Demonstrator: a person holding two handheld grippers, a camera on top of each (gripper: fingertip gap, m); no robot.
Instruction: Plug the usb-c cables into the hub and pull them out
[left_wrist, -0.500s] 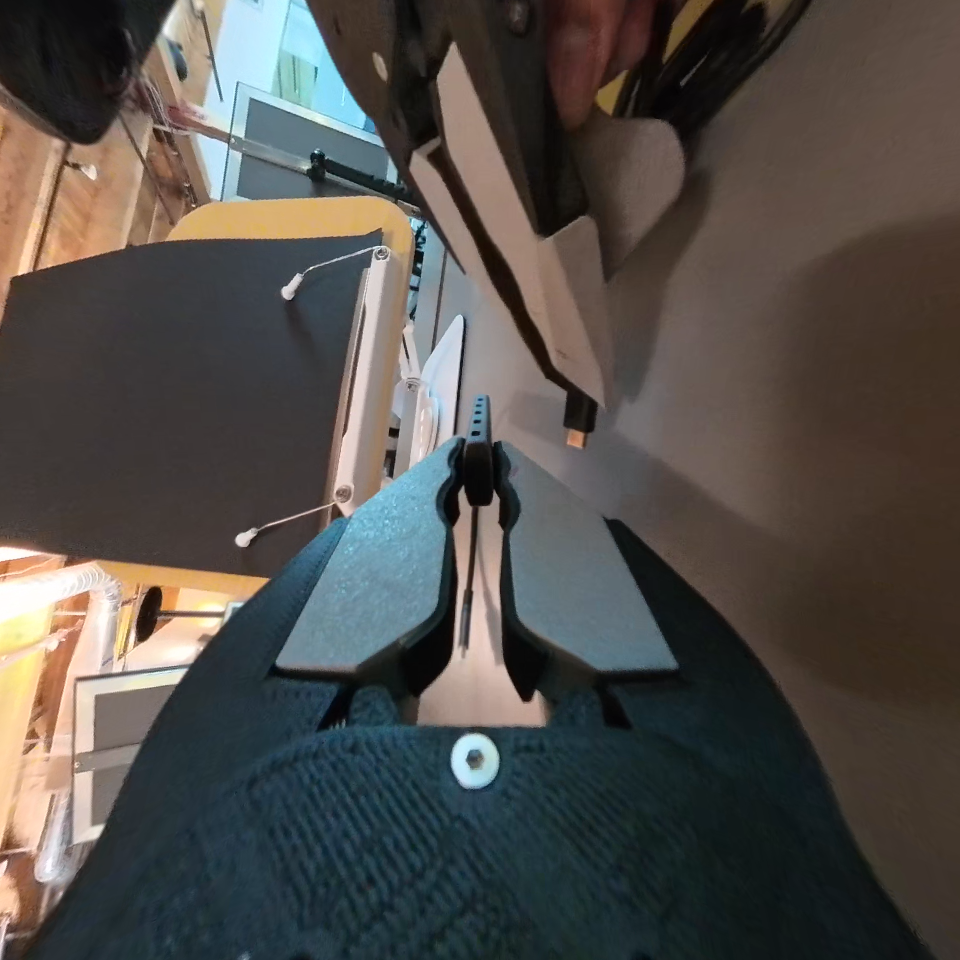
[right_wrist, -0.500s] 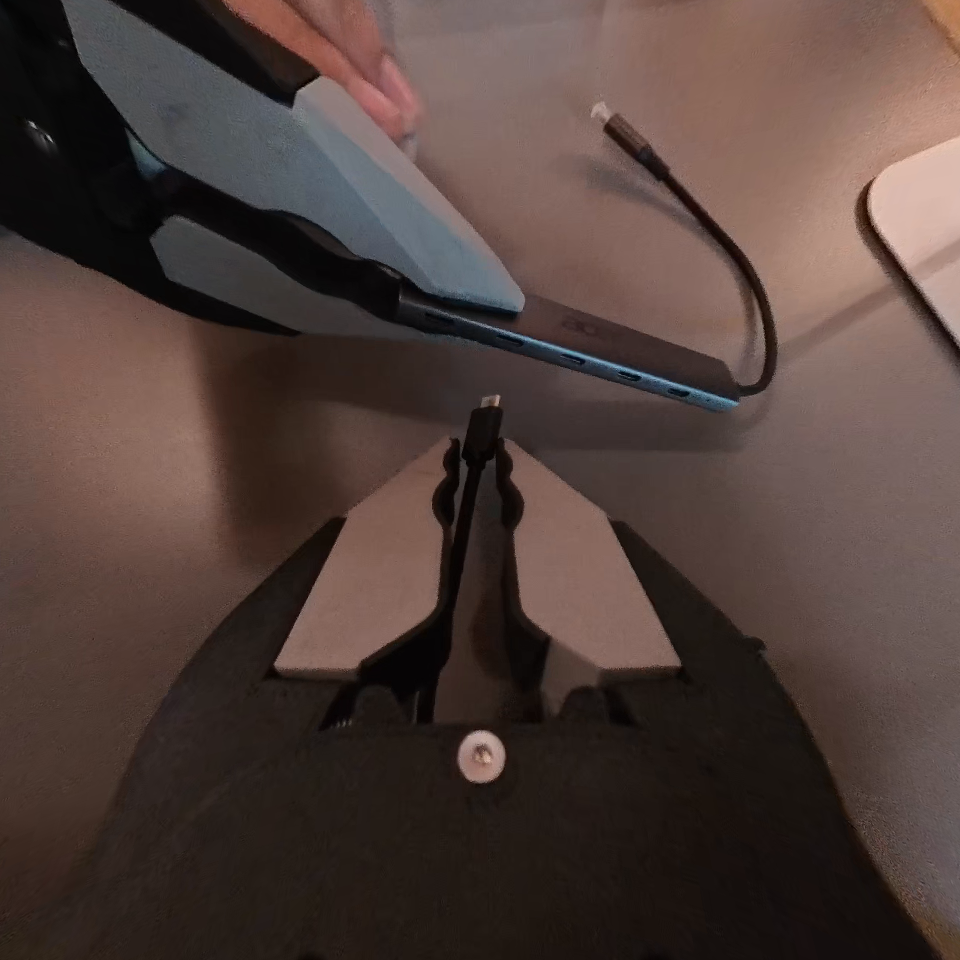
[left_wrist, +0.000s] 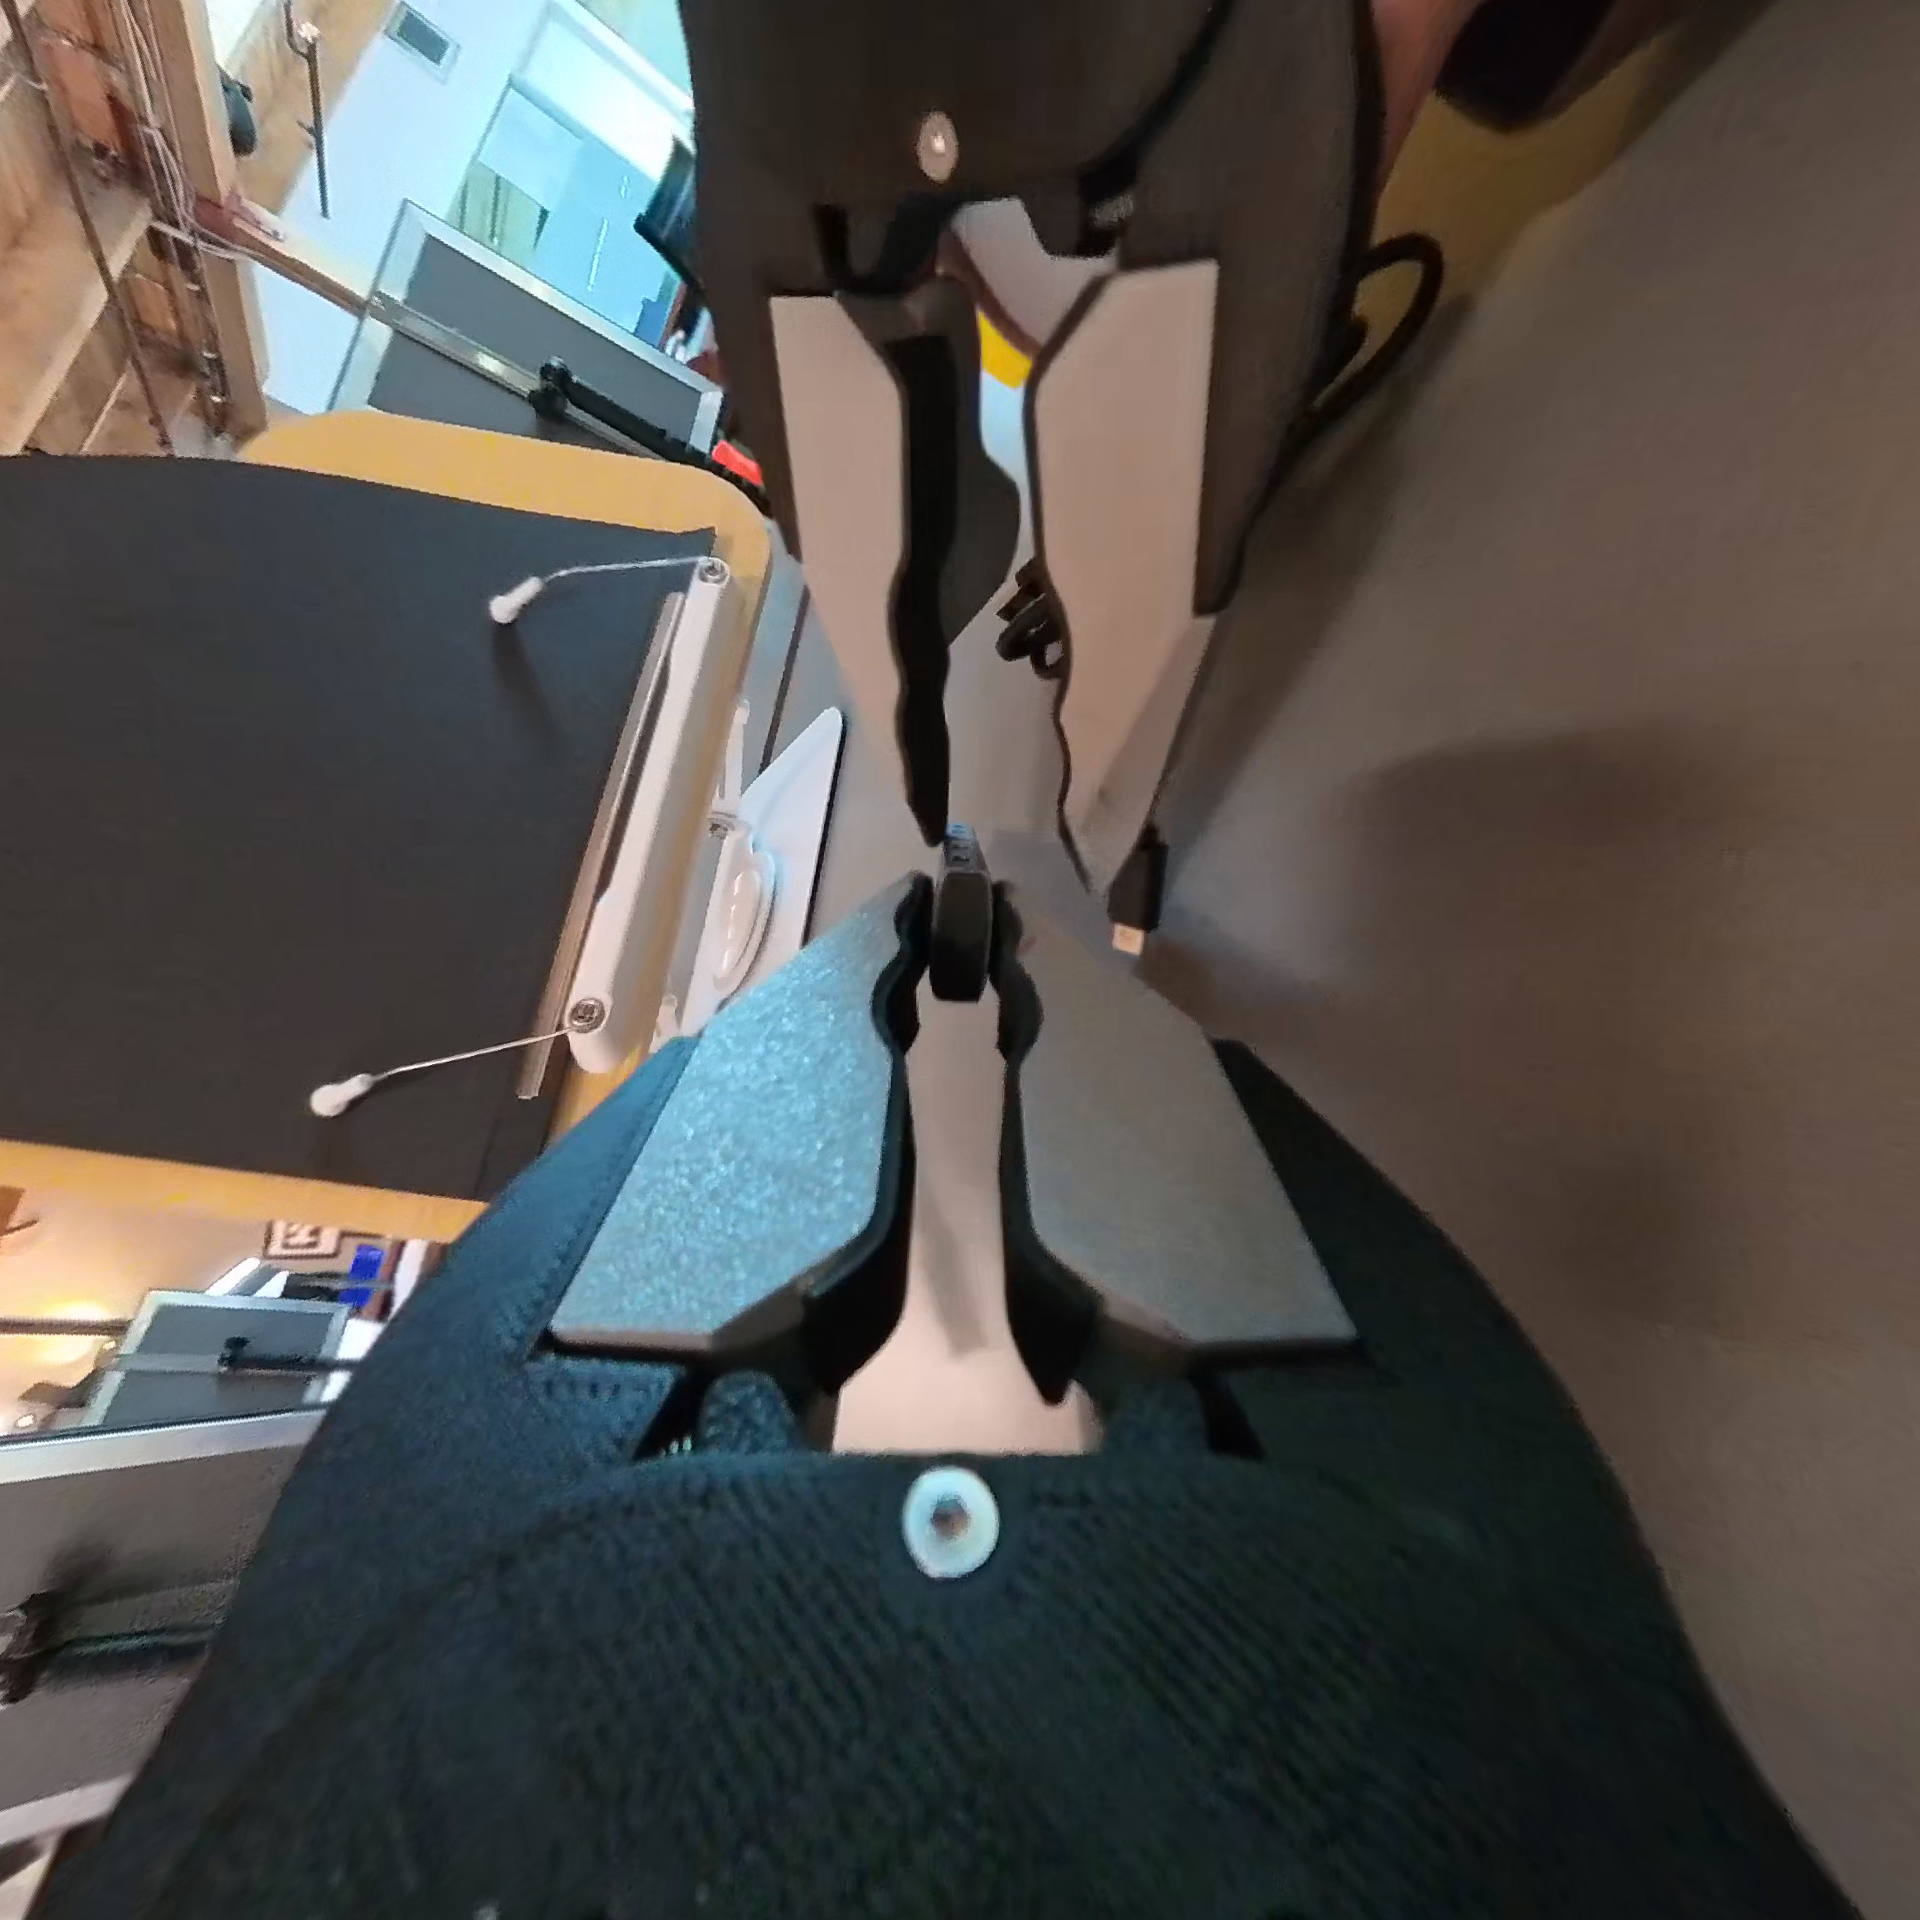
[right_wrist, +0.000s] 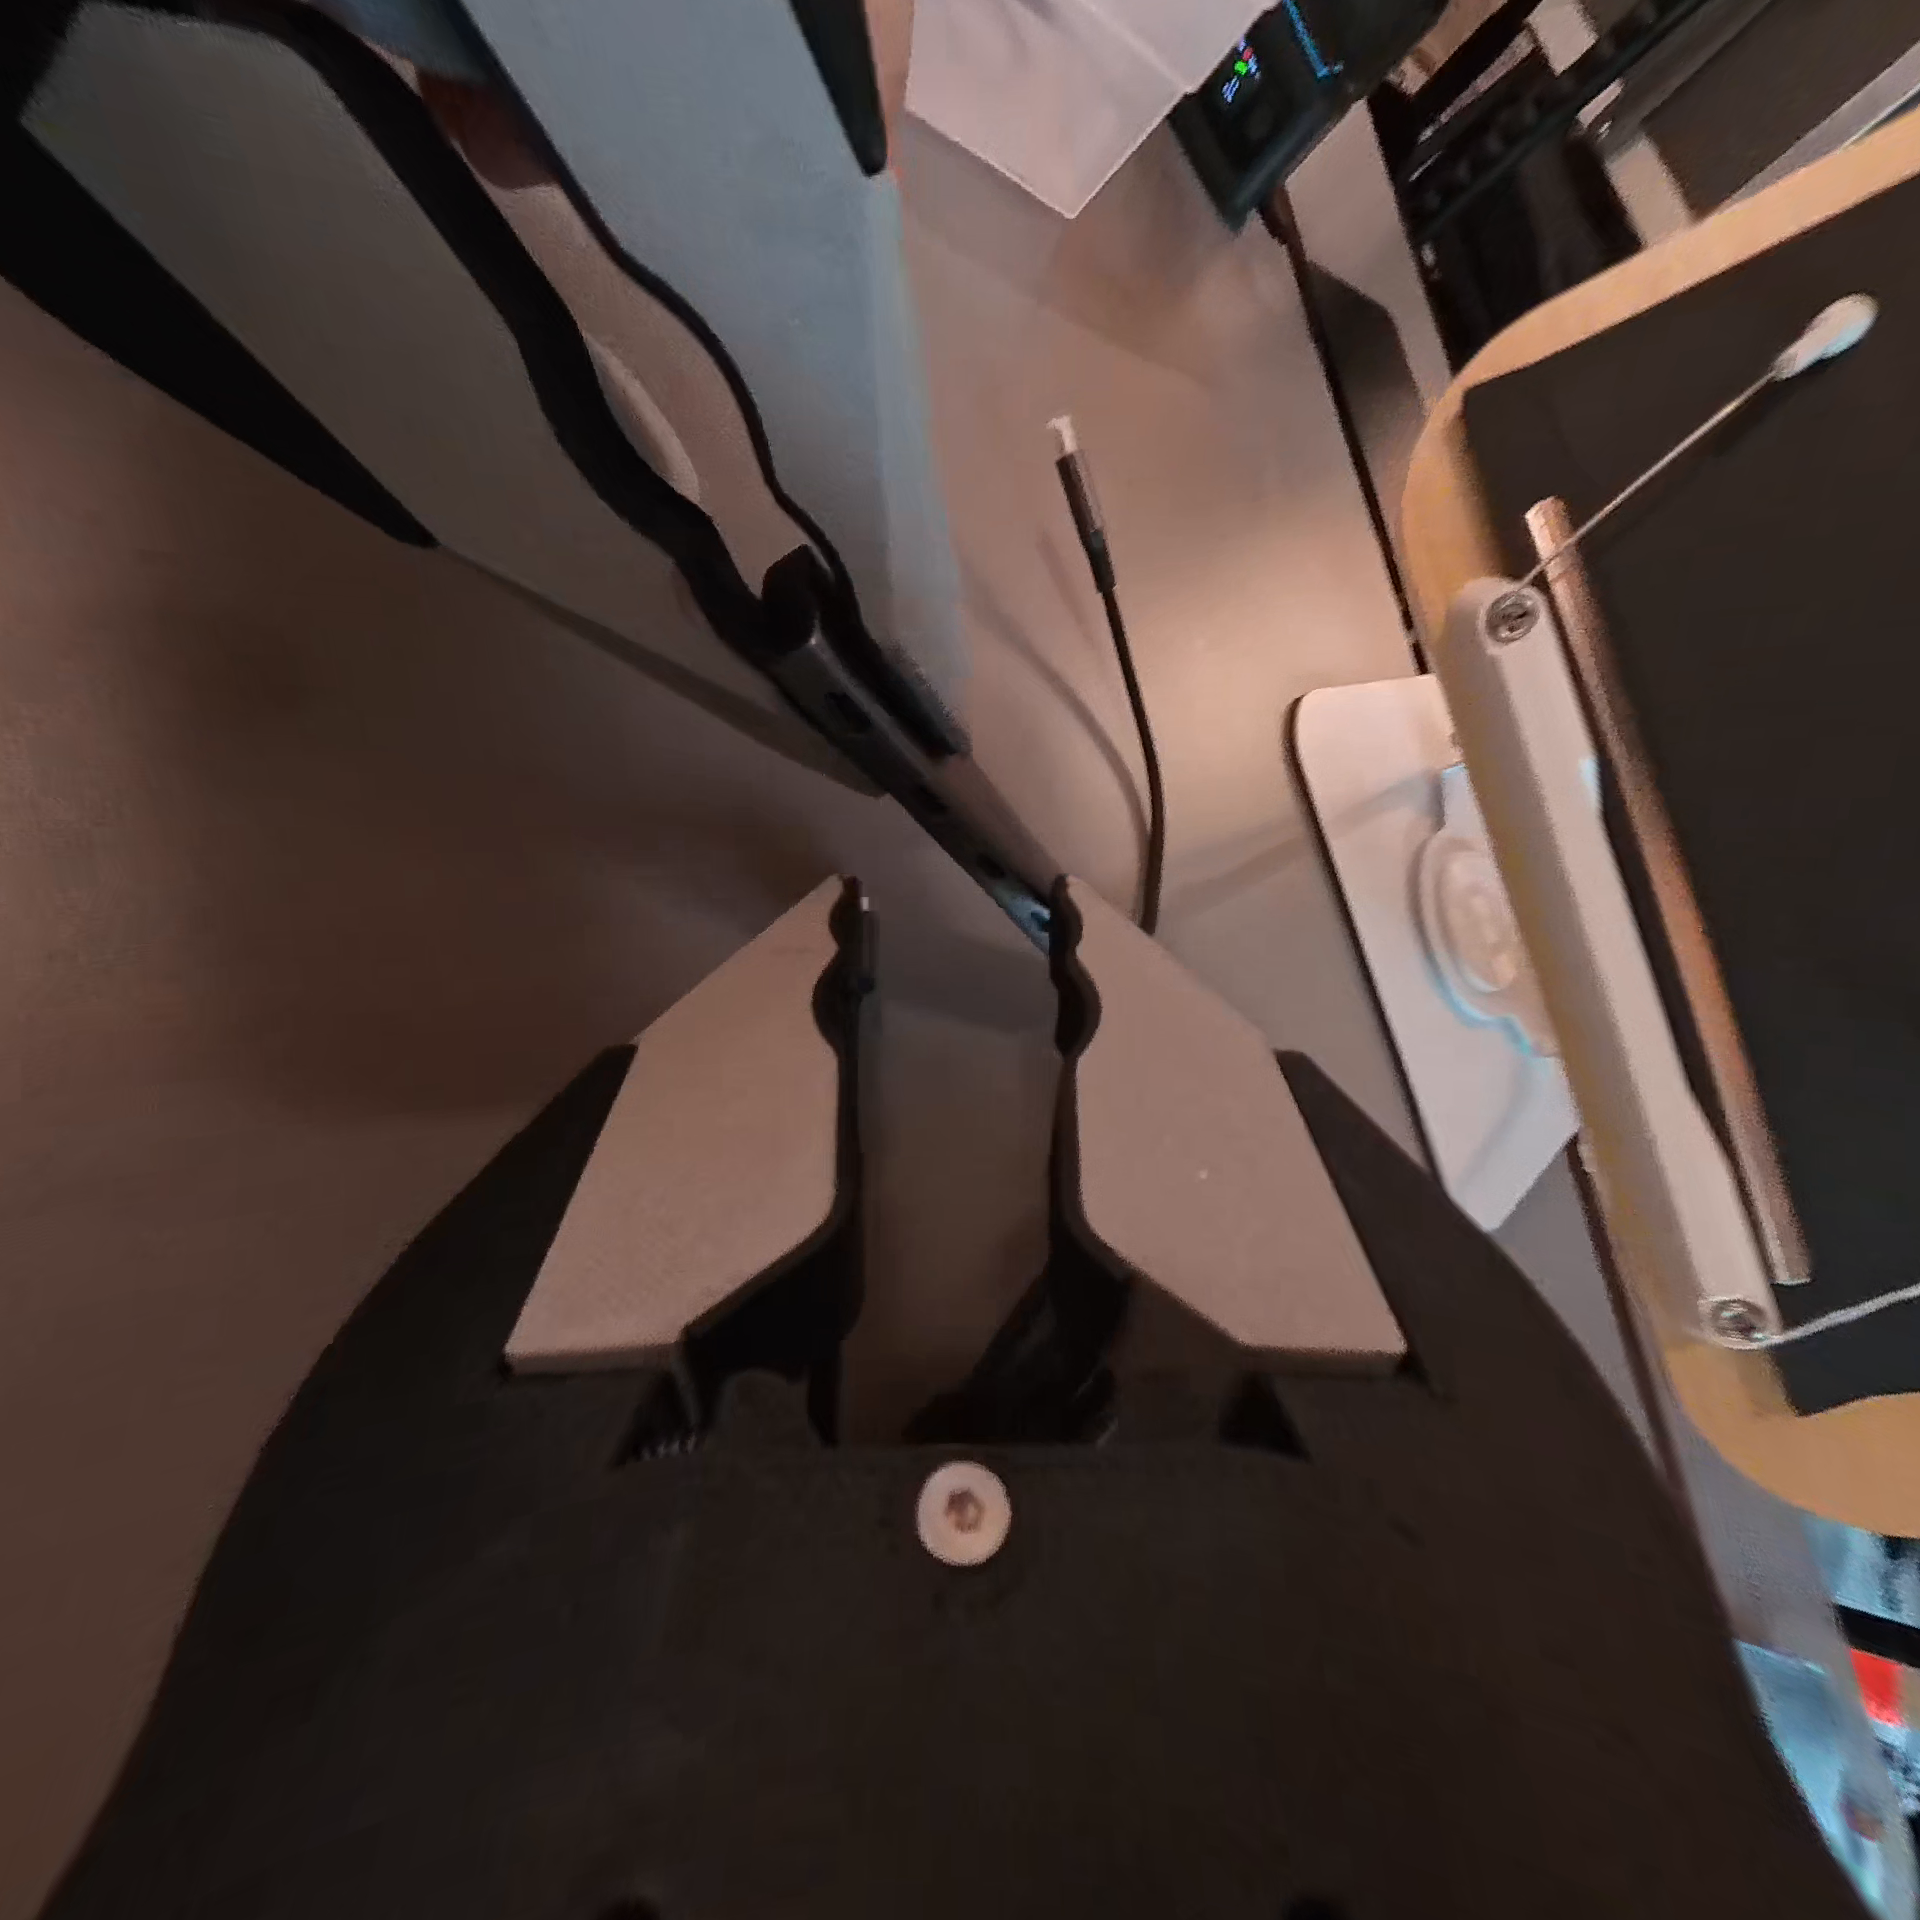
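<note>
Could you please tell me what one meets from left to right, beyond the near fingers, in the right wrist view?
hub → loose black cable lying on the table → white base plate → black panel

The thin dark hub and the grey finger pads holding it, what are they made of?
The thin dark grey hub looks like metal, maybe aluminium: smooth, with a soft sheen. The grey finger pads of the left gripper look like matte plastic or rubber; their grainy, speckled surface leaves that open.
</note>
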